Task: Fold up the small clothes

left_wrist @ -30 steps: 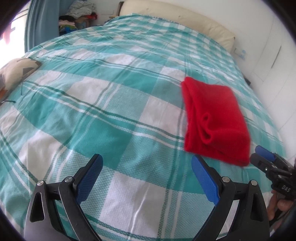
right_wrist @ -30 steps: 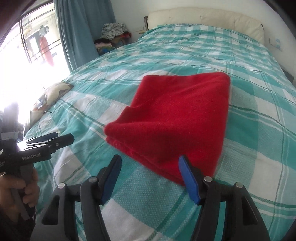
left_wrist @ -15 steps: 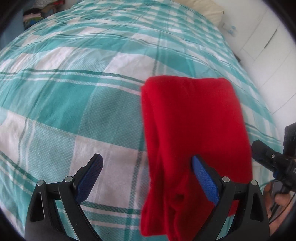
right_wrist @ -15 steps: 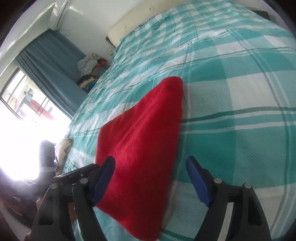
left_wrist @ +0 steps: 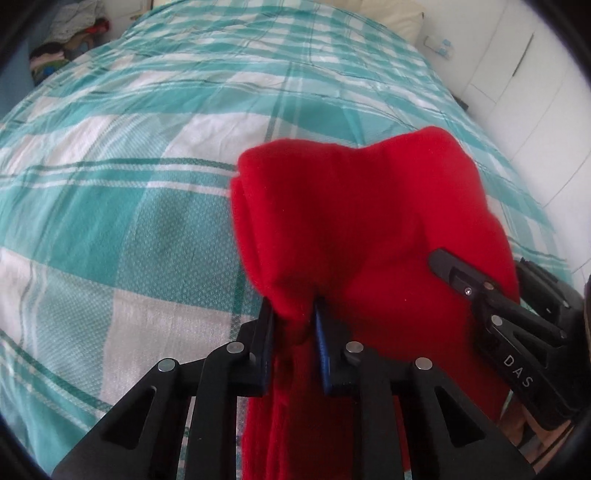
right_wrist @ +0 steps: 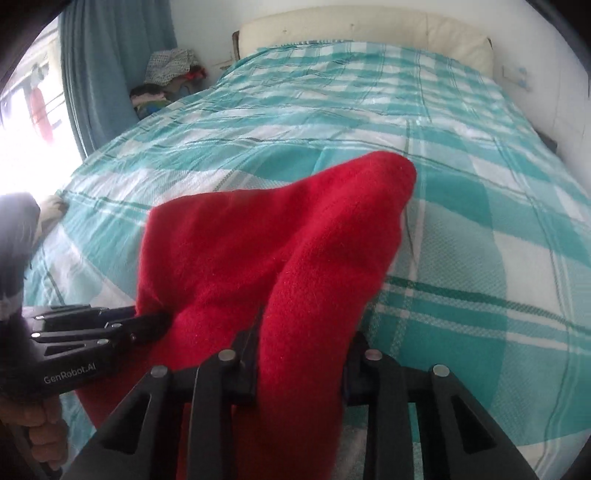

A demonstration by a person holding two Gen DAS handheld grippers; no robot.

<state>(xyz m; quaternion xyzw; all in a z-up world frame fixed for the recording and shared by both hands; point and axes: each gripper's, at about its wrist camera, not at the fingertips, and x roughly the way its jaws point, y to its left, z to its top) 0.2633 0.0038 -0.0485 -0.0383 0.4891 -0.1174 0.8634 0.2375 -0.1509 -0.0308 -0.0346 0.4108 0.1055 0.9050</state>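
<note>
A folded red fleece garment (left_wrist: 369, 221) lies on the teal and white checked bed cover (left_wrist: 129, 166). My left gripper (left_wrist: 293, 314) is shut on the garment's near left corner. My right gripper (right_wrist: 301, 332) is shut on the garment's (right_wrist: 277, 240) near right corner, with cloth bunched between the fingers. Both near corners are raised off the bed; the far end still touches it. The right gripper shows at the right of the left wrist view (left_wrist: 454, 267), and the left gripper shows at the left of the right wrist view (right_wrist: 147, 325).
A cream headboard (right_wrist: 369, 33) stands at the far end of the bed. A pile of clothes (right_wrist: 166, 81) sits by the blue curtain (right_wrist: 110, 55) at the far left. White cupboard doors (left_wrist: 535, 92) are to the right.
Both grippers were open and apart from the garment one second ago. They moved in over its near corners, closed on them, and lifted that edge.
</note>
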